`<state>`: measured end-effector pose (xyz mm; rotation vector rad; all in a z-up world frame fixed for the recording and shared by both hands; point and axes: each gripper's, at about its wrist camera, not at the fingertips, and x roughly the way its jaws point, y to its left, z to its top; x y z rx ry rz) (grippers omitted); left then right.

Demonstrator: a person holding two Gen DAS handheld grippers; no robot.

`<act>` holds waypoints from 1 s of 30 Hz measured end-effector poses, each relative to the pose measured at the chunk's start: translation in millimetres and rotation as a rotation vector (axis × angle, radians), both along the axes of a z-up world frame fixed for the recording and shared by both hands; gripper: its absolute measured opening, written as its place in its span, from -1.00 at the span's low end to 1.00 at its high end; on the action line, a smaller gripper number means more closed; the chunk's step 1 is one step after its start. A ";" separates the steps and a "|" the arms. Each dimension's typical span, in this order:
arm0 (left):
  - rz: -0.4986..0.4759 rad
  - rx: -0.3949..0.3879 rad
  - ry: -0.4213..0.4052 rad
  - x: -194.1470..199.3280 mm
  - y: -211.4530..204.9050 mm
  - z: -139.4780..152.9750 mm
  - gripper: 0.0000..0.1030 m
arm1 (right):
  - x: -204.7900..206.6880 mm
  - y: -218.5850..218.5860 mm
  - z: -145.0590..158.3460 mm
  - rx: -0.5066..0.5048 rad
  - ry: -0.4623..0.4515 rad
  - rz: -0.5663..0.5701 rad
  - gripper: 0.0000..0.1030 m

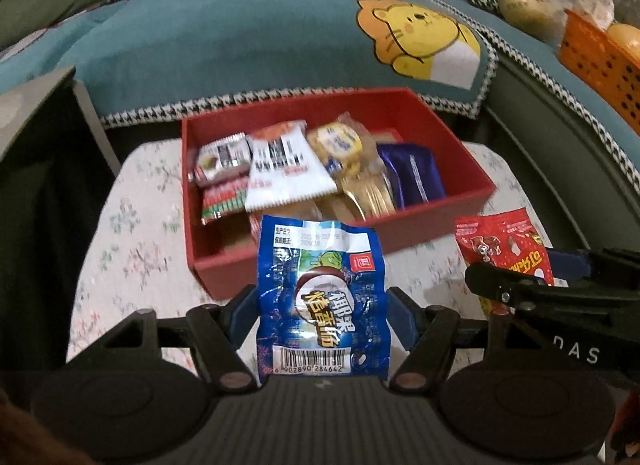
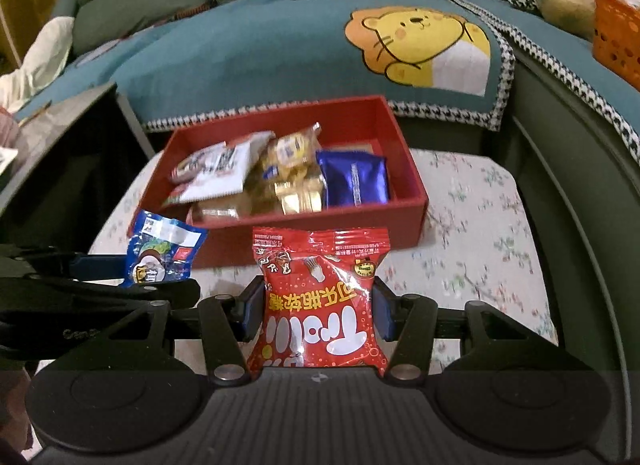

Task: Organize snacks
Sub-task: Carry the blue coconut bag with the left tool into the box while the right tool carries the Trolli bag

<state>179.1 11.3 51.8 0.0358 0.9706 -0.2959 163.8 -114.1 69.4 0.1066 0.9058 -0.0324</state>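
Fingers of the left gripper clamp a blue snack packet upright, those of the right gripper a red candy packet. The red box, part-filled, lies directly beyond both at frame centre, long axis crosswise; neither hand appears nearer.

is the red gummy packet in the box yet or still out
Out: the red gummy packet is clamped in the right gripper, short of the red box.

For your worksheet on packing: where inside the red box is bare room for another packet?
Red cardboard box: bare floor at its far right corner, behind the dark blue foil packet, and at its near left corner in the left view. The middle and left are crowded with packets.
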 end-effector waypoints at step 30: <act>0.128 0.029 -0.019 118.9 -4.0 -31.1 0.90 | 122.6 -14.3 -33.0 0.027 -0.043 0.002 0.17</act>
